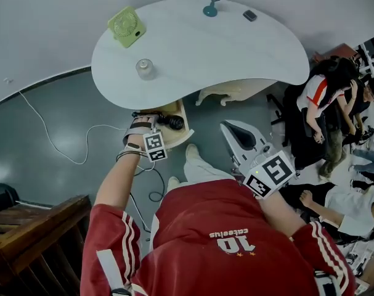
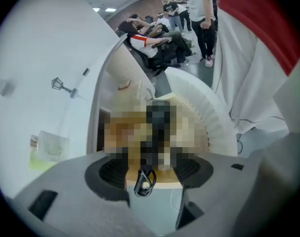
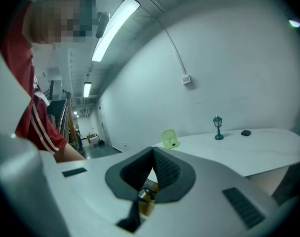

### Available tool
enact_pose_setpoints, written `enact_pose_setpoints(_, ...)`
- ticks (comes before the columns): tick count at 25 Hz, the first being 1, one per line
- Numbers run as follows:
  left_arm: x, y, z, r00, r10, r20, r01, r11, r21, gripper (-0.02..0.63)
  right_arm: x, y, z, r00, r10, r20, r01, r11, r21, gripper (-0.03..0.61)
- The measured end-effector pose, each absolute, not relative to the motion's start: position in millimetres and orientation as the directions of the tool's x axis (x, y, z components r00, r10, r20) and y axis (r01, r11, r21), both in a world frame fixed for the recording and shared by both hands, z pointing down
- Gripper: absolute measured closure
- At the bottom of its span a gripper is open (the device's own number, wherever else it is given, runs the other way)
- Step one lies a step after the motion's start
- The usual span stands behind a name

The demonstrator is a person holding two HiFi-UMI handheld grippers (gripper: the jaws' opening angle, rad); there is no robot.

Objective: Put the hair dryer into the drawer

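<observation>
Red shirt (image 1: 223, 227) — "10" legible, smaller print not; hair dryer (image 1: 169, 121) in drawer (image 1: 179, 139).

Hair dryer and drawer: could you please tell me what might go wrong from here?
1. The hair dryer lies in the open drawer, but its cord loops at the front edge; closing the drawer may pinch it.
2. A cable trails on the floor by the person's shoe; a step could snag it.
</observation>
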State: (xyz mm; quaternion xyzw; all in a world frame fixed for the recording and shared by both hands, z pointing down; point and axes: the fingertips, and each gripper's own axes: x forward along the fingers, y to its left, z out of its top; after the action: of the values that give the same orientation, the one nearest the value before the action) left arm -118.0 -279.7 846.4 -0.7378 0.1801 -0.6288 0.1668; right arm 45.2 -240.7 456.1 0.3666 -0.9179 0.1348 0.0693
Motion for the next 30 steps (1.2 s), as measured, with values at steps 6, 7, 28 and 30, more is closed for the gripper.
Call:
enact_pose_setpoints(6, -106, -260, 775, 0.283, -0.539, 0.794, -0.380, -0.822, -0.423, 0.344, 58, -232, 428, -0.690, -0.701, 0.181, -0.723, 0.679, -0.126, 0.573)
enact_pose_setpoints(7, -101, -255, 758, 0.318, -0.555, 0.769, -0.429, -0.807, -0.405, 0.344, 61, -230, 423, -0.680, -0.713, 0.171, -0.733, 0.669, -0.125, 0.572)
enact_pose_setpoints(28, -109, -135, 404, 0.603, -0.791, 0.101, -0.798, -0.598, 0.080, 0.360, 57, -124, 314, -0.631, -0.776, 0.027, -0.776, 0.630, -0.042, 0.572)
enact_pose_setpoints(30, -117, -126, 383, 0.596, -0.802, 0.044, -0.801, -0.589, 0.104, 0.362, 58, -121, 303, -0.625, -0.781, 0.010, -0.780, 0.624, -0.038, 0.572)
